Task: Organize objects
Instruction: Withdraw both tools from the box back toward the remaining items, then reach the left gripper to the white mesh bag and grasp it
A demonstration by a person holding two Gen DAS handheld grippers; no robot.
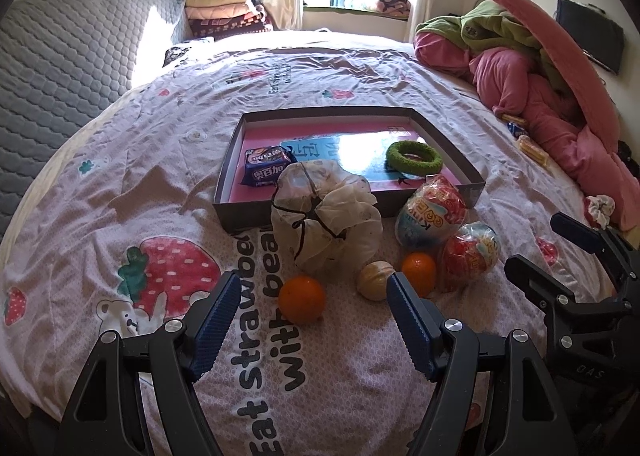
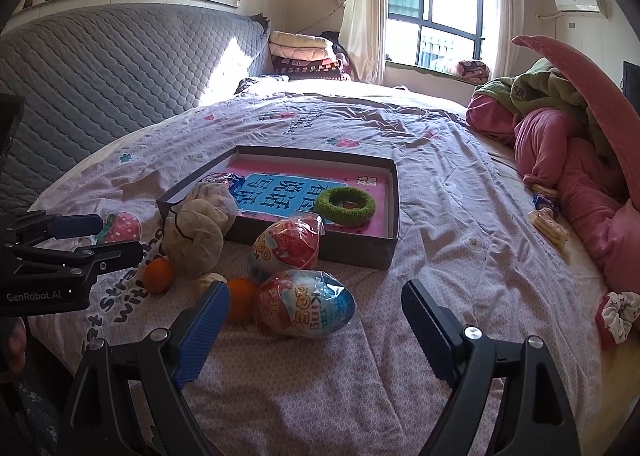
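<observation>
The bedsheet (image 1: 120,160) is pale pink with red strawberries and black lettering. The box (image 1: 452,160) is pink inside, its ring (image 1: 414,158) green; both oranges (image 1: 302,298) bright orange, headboard (image 2: 100,80) quilted grey.

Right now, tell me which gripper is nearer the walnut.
Left. The left gripper hangs open just short of the walnut; the right gripper sits farther right, facing the wrapped toy egg.

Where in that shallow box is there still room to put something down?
The shallow grey cardboard box has bare floor in its middle and far half, between the blue biscuit packet and the fuzzy green ring. In front of its near wall it is crowded: white mesh pouch, wrapped toy eggs, oranges.
</observation>
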